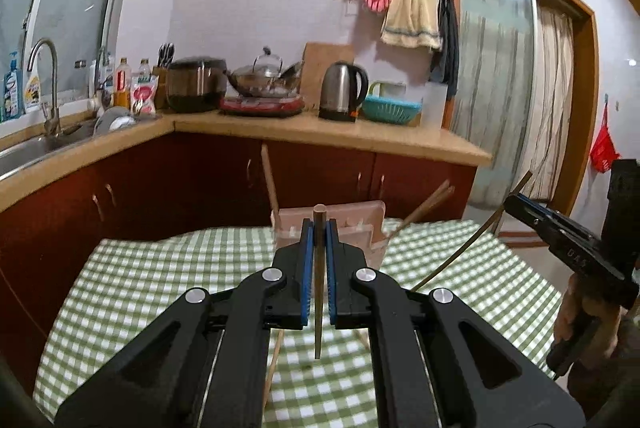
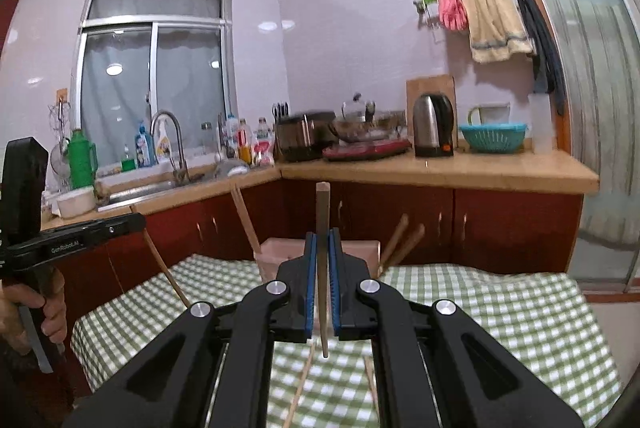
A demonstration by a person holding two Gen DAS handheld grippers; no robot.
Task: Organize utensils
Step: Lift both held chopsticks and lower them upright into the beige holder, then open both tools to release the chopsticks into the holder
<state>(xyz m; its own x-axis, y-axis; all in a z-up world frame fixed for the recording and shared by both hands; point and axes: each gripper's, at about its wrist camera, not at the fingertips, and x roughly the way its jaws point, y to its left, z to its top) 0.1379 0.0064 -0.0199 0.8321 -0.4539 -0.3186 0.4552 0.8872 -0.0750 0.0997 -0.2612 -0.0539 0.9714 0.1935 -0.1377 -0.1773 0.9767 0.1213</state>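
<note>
Two tongs (image 1: pixel 319 228) (image 2: pixel 322 240), each clamped on one chopstick (image 1: pixel 319 292) (image 2: pixel 322 268). One pink holder (image 2: pixel 276 252) with three chopsticks (image 2: pixel 245 218). Two chopsticks (image 2: pixel 300 388) lie on the desk (image 2: pixel 500 308).

My left gripper (image 1: pixel 319 228) is matte black plastic: two angular arms, each with a long cut-out slot and round silver pivot screws, ending in fingers (image 1: pixel 307 268) lined with ribbed blue pads. My right gripper (image 2: pixel 322 242) is built the same. Seen from the right, the left one's side carries small white lettering and a boxy black block on top.
</note>
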